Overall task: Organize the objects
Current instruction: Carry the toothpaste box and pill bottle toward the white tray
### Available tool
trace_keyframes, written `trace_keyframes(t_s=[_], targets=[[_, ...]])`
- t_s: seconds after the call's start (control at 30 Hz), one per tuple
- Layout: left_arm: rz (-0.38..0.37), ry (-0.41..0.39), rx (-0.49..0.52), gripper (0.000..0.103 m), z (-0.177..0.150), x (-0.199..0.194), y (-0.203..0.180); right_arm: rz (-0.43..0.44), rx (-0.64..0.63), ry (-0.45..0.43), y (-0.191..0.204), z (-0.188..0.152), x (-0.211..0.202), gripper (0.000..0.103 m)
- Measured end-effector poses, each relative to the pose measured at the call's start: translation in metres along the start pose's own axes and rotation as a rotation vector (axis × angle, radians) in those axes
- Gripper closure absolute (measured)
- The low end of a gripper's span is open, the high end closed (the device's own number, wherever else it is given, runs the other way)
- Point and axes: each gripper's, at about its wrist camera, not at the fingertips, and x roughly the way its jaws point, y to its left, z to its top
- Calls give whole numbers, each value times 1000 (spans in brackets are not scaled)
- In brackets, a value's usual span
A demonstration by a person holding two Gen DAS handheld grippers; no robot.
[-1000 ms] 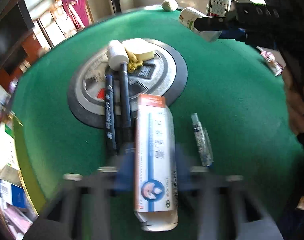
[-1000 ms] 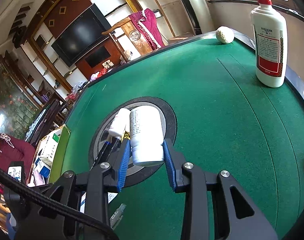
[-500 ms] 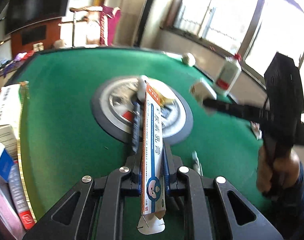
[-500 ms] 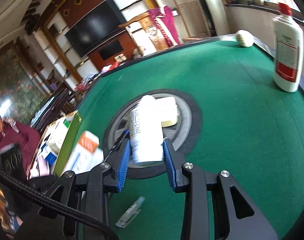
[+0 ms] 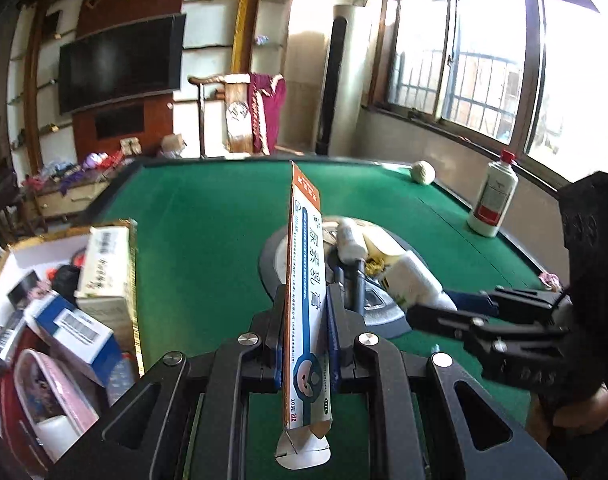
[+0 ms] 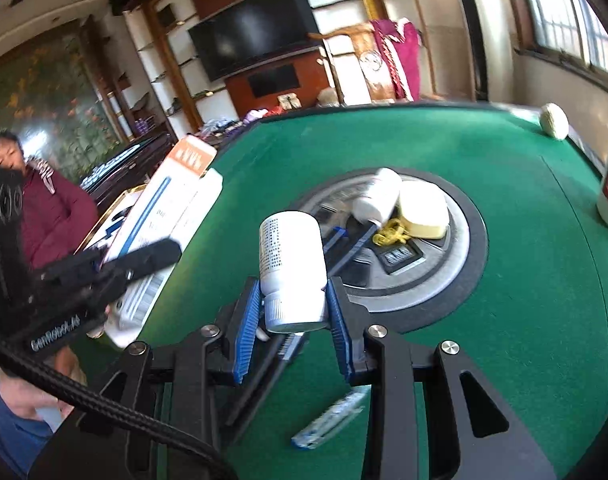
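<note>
In hand: my left claw (image 5: 306, 332) pinching ointment carton (image 5: 306, 280), my right claw (image 6: 294, 312) pinching white bottle (image 6: 292, 264). Storage box (image 5: 134, 264) at table's left edge part-filled; pens (image 6: 346, 248), soap (image 6: 424, 212) remain mid-table.

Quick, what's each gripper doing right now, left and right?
Left gripper: shut on the ointment box.
Right gripper: shut on the white pill bottle.

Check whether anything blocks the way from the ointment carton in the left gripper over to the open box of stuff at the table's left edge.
Nothing visible does. The ointment carton is clamped in the left gripper, and only bare green felt lies between it and the open box.
</note>
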Motion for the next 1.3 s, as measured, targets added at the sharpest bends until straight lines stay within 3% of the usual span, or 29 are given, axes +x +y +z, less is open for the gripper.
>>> trace_keyframes(t_s=[0.2,0.43,0.73,1.3], targets=[[143,-88,13,89,0,-15,10,28,-33,-12,24,-5,0,72],[239,-134,-11,89,-1,-24,30,55,-39,-21,43,-8,2,72],[332,-185,-64,89,-4,-41,60,78,-58,-25,72,-5,8,72],[469,-192,-152,89,-21,-63,122,146,-137,18,143,5,45,72]])
